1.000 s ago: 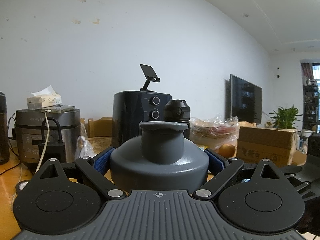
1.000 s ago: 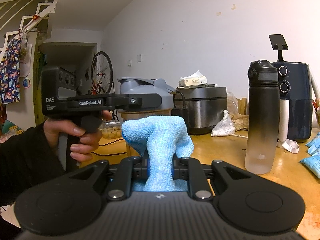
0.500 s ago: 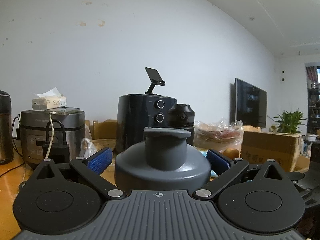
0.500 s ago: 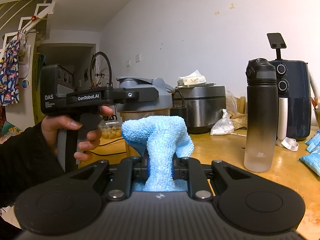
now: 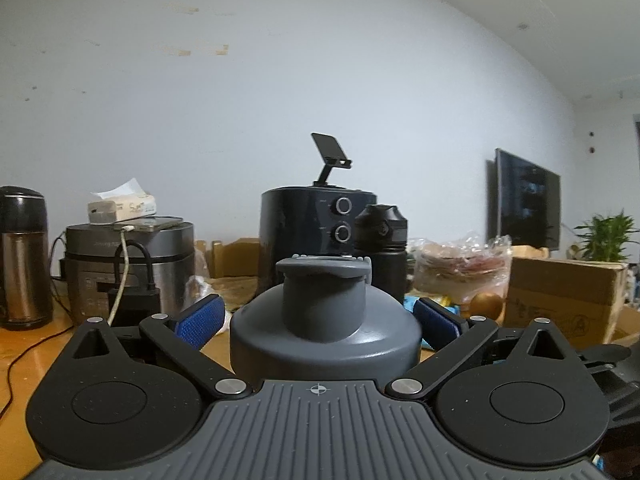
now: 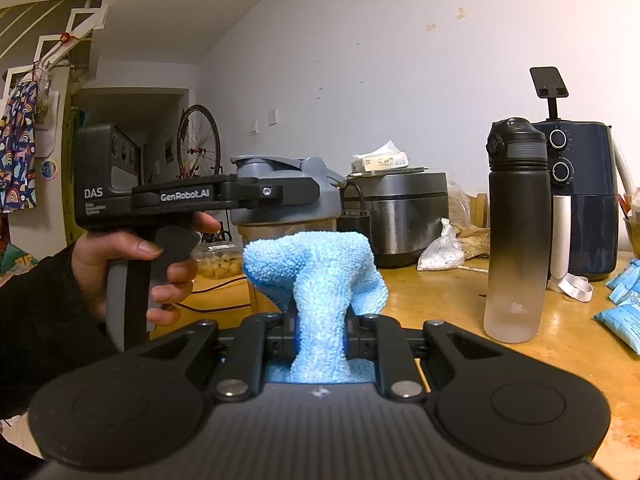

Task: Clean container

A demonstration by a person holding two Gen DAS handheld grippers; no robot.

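Note:
The container is a shaker with a grey lid [image 5: 324,332] and a clear brownish body [image 6: 256,236], standing on the wooden table [image 6: 440,292]. My left gripper [image 5: 320,320] is open, its blue pads [image 5: 200,320] standing apart on either side of the lid. In the right wrist view a hand [image 6: 132,256] holds the left gripper [image 6: 296,196] level with the lid [image 6: 280,172]. My right gripper [image 6: 320,336] is shut on a light blue cloth [image 6: 316,264], which stands up in front of the container. The cloth hides the lower part of the container's body.
A black water bottle [image 6: 516,232] stands to the right of the cloth, with a dark air fryer [image 6: 576,200] behind it. A rice cooker [image 6: 400,216] sits at the back, blue packets [image 6: 624,312] far right. A cardboard box [image 5: 560,300] and steel flask [image 5: 24,256] flank the left wrist view.
My left gripper has opened: its blue pads pressed on the lid a second ago and now stand apart from it. The right gripper still holds the cloth, nearly still.

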